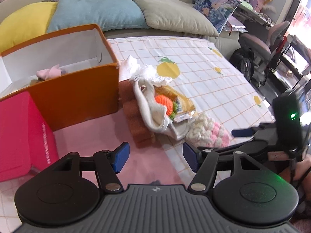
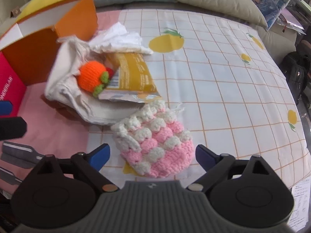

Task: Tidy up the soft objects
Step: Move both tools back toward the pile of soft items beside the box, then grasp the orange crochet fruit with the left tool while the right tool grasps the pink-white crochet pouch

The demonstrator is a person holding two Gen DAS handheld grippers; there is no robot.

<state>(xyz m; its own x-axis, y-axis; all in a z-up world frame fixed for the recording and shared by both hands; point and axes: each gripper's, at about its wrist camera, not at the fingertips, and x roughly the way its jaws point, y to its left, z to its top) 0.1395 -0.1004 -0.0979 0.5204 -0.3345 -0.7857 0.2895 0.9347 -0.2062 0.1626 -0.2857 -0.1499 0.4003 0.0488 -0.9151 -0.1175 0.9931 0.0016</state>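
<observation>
**Two grippers, one soft pile**

Our left gripper hangs wide apart, holding nothing. Only its camera sees inside the orange box, where a pink soft thing lies. Our right gripper gapes around the pink-and-white crochet pouch, not squeezing.

Bright, even daylight, window glare blown out far right, soft shadow beside the orange box, strong fisheye bending at the corners, slight motion blur, possibly, on the cloth bag
</observation>
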